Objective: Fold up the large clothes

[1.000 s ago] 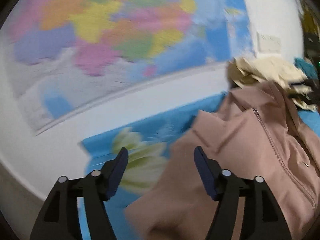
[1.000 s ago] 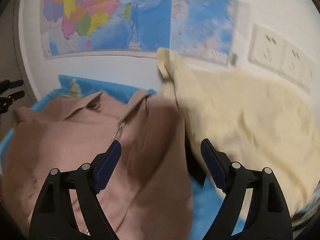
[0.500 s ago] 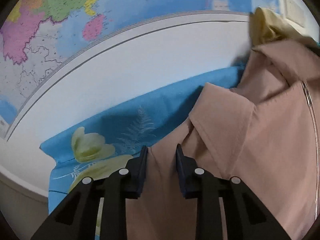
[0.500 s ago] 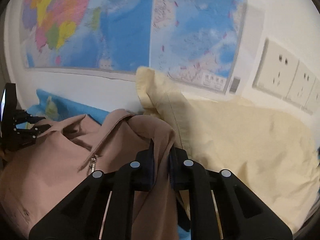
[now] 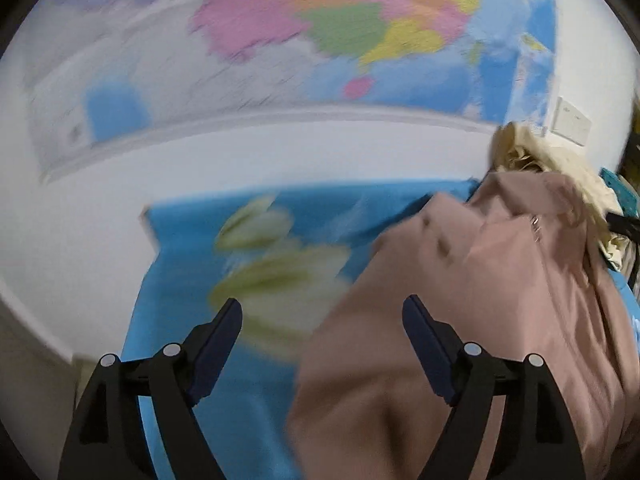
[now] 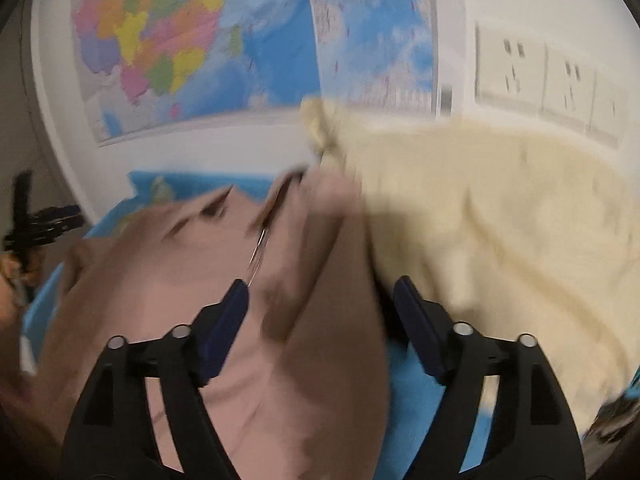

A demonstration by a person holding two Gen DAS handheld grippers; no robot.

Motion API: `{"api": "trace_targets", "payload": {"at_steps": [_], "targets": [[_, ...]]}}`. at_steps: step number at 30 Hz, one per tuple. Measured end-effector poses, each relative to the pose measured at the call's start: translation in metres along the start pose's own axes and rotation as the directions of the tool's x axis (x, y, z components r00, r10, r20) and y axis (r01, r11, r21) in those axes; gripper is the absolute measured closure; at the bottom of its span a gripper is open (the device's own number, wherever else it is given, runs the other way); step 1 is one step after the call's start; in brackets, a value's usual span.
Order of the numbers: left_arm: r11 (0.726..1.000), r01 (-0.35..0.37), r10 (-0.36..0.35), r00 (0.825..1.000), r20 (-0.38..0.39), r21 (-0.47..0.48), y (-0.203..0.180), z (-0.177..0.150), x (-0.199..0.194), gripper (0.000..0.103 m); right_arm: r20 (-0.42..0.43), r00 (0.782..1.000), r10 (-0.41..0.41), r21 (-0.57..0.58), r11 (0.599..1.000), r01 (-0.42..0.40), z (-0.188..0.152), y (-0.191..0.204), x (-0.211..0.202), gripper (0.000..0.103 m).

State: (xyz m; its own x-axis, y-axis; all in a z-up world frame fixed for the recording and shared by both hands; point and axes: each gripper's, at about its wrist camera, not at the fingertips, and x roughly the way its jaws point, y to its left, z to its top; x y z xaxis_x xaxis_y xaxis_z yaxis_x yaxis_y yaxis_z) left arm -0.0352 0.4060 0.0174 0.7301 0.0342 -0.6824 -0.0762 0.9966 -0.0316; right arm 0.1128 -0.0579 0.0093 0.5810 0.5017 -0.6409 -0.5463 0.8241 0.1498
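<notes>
A dusty-pink zip jacket (image 5: 480, 300) lies on a blue flowered sheet (image 5: 256, 208), collar toward the wall. My left gripper (image 5: 322, 316) hovers over the jacket's left shoulder edge, its jaws opening wide, fabric below them but not pinched. In the right wrist view the same jacket (image 6: 180, 280) fills the lower left, its zipper (image 6: 258, 248) running up to the collar. My right gripper (image 6: 320, 300) stands above the jacket's right shoulder, jaws opening, cloth under them but not pressed. The left gripper (image 6: 40, 220) shows at the far left edge there.
A cream-yellow garment (image 6: 500, 220) is heaped to the right of the jacket, against the wall. Coloured maps (image 6: 180, 40) hang on the white wall, with wall sockets (image 6: 540, 80) to their right. The sheet's left edge (image 5: 148, 240) meets a white surface.
Half a second ago both grippers were shut on the jacket's shoulders near the collar. Both have since let go, opened wide and drawn back from the wall.
</notes>
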Motion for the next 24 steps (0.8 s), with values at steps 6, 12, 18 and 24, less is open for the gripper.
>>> {"api": "trace_targets", "payload": {"at_steps": [6,12,18,24], "targets": [[0.980,0.172,-0.175,0.984,-0.020,-0.104,0.017,-0.076,-0.018,0.023,-0.130,0.988,0.084,0.108,0.992,-0.070,-0.073,-0.001,-0.026,0.018],[0.992,0.123,-0.119,0.987,-0.110,0.027,-0.027,-0.118,-0.006,0.047,-0.140,0.970,0.201,0.270,0.950,-0.158,-0.129,-0.006,-0.057,0.016],[0.987,-0.089,0.093,0.995,-0.027,0.131,-0.034,-0.085,-0.029,0.100,-0.152,0.959,0.238,0.276,0.942,-0.190,-0.145,0.005,-0.064,0.018],[0.803,-0.560,0.563,0.825,0.048,0.206,-0.024,-0.055,-0.059,0.057,-0.131,0.963,0.236,0.283,0.940,-0.192,-0.150,0.003,-0.074,0.019]]}}
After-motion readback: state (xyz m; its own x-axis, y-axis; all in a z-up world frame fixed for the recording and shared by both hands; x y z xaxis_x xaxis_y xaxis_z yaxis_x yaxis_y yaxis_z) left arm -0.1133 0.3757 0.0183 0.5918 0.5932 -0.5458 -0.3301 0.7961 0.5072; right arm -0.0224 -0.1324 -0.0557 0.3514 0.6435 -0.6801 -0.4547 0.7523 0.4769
